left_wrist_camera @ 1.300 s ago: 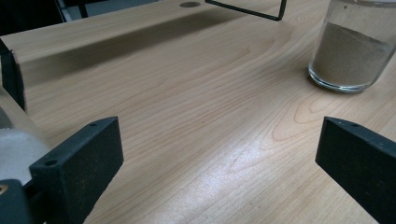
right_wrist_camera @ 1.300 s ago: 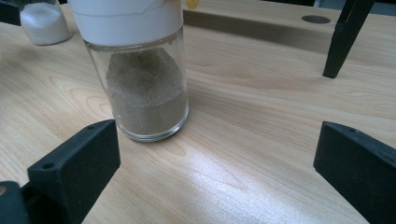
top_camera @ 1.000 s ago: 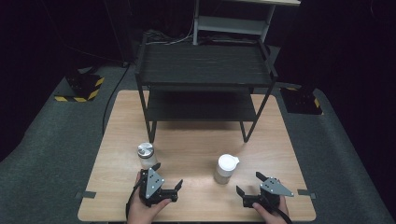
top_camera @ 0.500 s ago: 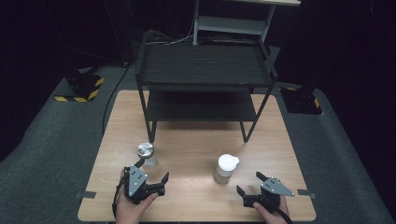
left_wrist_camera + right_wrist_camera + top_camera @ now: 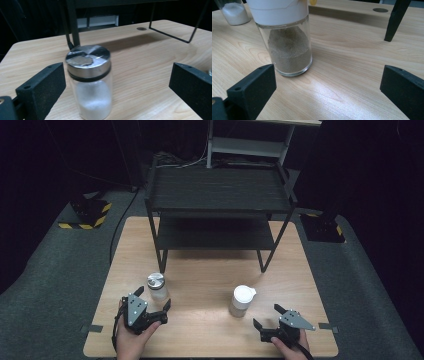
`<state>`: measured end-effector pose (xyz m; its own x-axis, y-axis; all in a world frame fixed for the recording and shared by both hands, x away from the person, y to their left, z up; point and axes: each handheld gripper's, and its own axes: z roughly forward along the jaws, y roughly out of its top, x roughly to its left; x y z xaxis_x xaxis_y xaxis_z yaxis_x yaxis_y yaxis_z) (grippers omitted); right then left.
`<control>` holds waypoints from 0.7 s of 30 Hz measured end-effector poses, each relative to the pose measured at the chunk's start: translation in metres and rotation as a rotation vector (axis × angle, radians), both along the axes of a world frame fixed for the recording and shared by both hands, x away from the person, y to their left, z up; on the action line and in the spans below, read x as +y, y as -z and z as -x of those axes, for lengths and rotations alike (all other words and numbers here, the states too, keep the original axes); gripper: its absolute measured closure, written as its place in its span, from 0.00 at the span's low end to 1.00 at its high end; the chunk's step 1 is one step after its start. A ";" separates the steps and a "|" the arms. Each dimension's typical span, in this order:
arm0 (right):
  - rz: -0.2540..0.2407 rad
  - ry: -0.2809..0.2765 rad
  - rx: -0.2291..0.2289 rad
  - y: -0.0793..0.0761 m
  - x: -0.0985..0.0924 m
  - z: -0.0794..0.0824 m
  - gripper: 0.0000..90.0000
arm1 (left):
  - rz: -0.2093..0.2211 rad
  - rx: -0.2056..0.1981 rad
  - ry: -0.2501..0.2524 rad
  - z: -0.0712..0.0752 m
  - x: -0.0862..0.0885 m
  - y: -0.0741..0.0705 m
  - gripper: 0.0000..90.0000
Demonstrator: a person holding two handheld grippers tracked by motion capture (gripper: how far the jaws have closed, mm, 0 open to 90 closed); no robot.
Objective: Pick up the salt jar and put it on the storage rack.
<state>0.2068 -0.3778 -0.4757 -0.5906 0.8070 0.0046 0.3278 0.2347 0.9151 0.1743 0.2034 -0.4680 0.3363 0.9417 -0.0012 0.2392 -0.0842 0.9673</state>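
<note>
A glass jar with a metal lid (image 5: 156, 285) and white powder inside stands on the wooden table (image 5: 210, 270) at front left. My left gripper (image 5: 153, 298) is open just in front of it. In the left gripper view the jar (image 5: 88, 82) stands upright between the black jaws, nearer the left one, and my left gripper (image 5: 117, 80) is not touching it. A white-lidded glass jar (image 5: 241, 300) of brown powder stands at front right. My right gripper (image 5: 267, 316) is open to its right and nearer the table's front edge. In the right gripper view that jar (image 5: 288, 45) stands just beyond the left jaw of my right gripper (image 5: 327, 82).
A black two-tier metal rack (image 5: 217, 195) fills the back half of the table; its legs (image 5: 162, 260) come down just behind the jars. One rack leg (image 5: 395, 20) and the metal-lidded jar (image 5: 233, 12) show in the right gripper view. Yellow-black blocks (image 5: 87, 215) lie on the floor at left.
My left gripper has moved left and turned toward the metal-lidded jar, which now stands between its open jaws. The right gripper and both jars have stayed put.
</note>
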 end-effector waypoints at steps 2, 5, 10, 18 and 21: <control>0.002 -0.001 -0.001 0.000 0.000 0.000 0.00 | 0.009 0.010 -0.014 -0.004 0.001 0.001 0.01; 0.003 -0.003 -0.002 0.000 0.001 0.000 0.00 | 0.008 0.014 -0.017 -0.005 0.001 0.001 0.01; 0.006 -0.004 -0.003 0.000 0.001 0.000 0.00 | 0.005 0.024 -0.029 -0.013 -0.001 0.002 0.01; 0.005 -0.004 -0.004 0.000 0.000 -0.001 0.00 | -0.040 0.068 -0.042 -0.029 -0.008 -0.001 0.01; 0.006 -0.006 -0.006 0.000 0.000 -0.001 0.00 | -0.033 0.084 -0.052 -0.034 -0.005 -0.001 0.01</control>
<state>0.2075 -0.3781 -0.4758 -0.5952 0.8036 -0.0039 0.3209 0.2421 0.9156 0.2082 0.1982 -0.4673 0.2872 0.9579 0.0041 0.3246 -0.1013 0.9404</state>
